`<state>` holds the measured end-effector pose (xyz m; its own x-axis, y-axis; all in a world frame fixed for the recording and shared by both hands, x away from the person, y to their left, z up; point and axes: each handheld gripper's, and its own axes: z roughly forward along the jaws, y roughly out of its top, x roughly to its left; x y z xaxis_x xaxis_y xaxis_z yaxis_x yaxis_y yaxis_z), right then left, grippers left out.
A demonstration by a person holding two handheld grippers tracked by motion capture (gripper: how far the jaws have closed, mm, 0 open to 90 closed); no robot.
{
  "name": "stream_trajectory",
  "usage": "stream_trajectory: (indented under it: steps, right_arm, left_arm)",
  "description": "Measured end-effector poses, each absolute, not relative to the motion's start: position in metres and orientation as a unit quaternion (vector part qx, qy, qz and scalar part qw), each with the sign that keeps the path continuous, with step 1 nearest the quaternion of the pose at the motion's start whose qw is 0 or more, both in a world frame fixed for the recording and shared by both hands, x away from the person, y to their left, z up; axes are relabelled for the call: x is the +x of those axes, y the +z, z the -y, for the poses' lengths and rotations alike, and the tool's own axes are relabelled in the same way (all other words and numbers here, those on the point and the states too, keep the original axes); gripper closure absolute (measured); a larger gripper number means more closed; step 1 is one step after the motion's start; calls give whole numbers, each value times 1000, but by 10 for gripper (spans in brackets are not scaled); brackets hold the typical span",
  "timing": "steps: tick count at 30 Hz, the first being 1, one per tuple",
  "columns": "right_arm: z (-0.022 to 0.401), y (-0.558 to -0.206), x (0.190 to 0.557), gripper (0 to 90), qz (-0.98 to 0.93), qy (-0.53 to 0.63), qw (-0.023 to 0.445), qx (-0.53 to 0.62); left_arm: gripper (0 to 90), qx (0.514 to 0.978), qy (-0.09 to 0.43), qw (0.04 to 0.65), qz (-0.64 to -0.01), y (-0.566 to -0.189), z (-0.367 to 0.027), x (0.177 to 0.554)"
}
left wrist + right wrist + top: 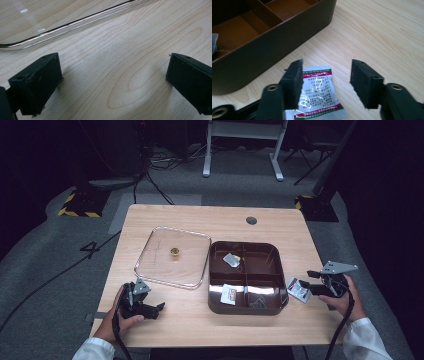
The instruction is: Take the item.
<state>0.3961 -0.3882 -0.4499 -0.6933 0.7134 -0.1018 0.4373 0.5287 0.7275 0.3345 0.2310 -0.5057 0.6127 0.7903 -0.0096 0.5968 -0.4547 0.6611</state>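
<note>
A small printed sachet (299,289) (319,100) with red and green bands lies flat on the table, just right of a brown compartment box (245,244) (262,57). My right gripper (306,280) (325,75) hovers over the sachet, its jaws spread and not pressing on it. The left pad (293,80) covers the sachet's left edge in the right gripper view. At the front left, my left gripper (155,306) (113,72) is open over bare wood beside a clear lid (165,270) (62,27).
The box holds a silver sachet (231,259), a white packet (229,294) and a dark item (258,303) in separate compartments. A small gold object (174,252) sits on the clear lid. A grommet hole (251,220) marks the table's far side.
</note>
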Motion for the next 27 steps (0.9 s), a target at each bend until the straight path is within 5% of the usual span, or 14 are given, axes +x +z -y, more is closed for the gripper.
stream_trajectory:
  steps: [7, 27]
  right_arm:
    - [386, -447, 385, 285, -851, 347, 215, 331]
    - [403, -472, 354, 248, -850, 332, 220, 346]
  left_arm:
    - [4, 839, 153, 319, -413, -506, -231, 334]
    - [4, 838, 153, 319, -415, -506, -231, 334]
